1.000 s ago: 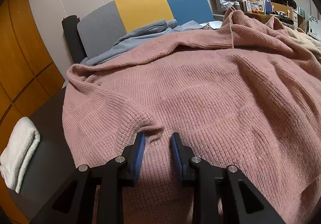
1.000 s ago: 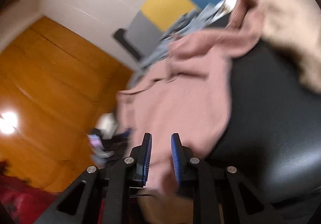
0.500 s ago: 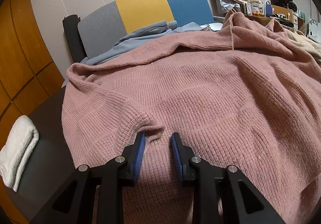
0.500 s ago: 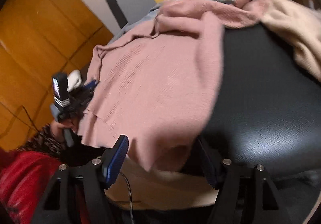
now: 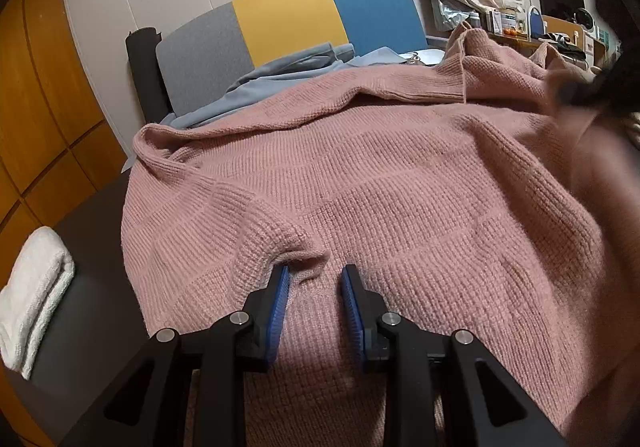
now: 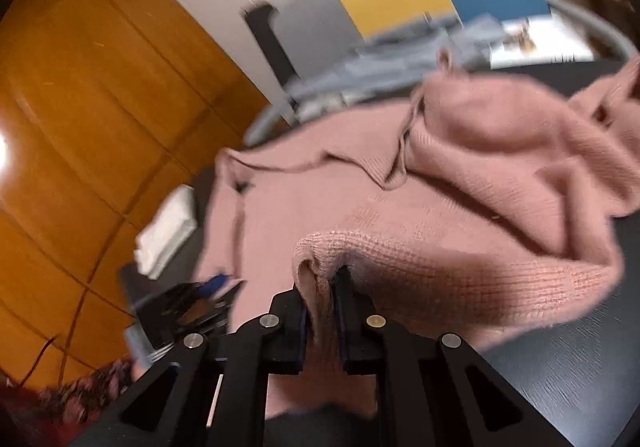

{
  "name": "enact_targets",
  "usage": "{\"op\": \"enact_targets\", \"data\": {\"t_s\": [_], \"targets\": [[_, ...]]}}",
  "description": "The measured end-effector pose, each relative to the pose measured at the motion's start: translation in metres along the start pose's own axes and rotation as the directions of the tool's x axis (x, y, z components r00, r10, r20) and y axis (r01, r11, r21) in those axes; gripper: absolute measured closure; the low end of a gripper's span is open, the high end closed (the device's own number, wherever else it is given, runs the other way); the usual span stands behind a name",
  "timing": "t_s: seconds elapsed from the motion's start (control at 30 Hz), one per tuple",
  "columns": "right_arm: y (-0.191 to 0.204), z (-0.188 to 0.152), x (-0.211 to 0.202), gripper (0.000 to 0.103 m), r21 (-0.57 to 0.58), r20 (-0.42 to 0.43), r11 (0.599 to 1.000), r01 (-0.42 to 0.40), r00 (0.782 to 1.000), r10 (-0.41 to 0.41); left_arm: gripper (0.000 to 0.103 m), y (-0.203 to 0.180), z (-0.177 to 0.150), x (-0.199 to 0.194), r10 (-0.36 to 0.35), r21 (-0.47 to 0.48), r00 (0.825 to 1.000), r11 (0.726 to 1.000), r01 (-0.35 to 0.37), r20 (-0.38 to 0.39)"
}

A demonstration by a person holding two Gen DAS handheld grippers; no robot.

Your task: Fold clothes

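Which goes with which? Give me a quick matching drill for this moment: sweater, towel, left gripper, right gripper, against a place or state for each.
Things:
1. sweater
2. towel
3. left gripper
4. right gripper

Place or state:
A. folded, white, near the table's left edge
B. jaws just closed, clamped on a bunched pink fold
C. pink knit spread over the dark table
D. jaws apart, resting on the knit, blue pads not pinching it

Pairs: 1-C, 2-A, 3-D, 4-B
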State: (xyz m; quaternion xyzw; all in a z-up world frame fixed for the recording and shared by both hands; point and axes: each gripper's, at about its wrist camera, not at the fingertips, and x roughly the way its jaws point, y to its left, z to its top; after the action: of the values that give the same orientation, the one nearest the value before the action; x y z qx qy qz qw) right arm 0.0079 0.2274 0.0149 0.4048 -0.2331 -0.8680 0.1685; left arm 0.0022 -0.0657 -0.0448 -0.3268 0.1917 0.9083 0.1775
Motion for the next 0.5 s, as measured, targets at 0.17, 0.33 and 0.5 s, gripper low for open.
{"op": "enact_targets", "data": {"t_s": [0.17,0.33,0.5], "targets": [[-0.003,-0.006,0.027,0.055,0.008,-0.052,1.000,0.023,0.998,-0.022,0.076,0.003,-0.001,-0.001,-0.026,-0.024,1.000,0.999,0.026,0.006],[0.024,-0.035,-0.028,0.044,-0.132,0.019,0.988,0.083,0.997,-0.081,0.076,0.010,-0.003,-0.001,-0.059,-0.055,0.998,0.997,0.060,0.020],[0.031,-0.060,-0.007,0.058,-0.262,-0.045,0.941,0.215,0.971,-0.235,0.076,0.009,-0.003,-0.001,-0.060,-0.057,0.998,0.996,0.061,0.019]]}}
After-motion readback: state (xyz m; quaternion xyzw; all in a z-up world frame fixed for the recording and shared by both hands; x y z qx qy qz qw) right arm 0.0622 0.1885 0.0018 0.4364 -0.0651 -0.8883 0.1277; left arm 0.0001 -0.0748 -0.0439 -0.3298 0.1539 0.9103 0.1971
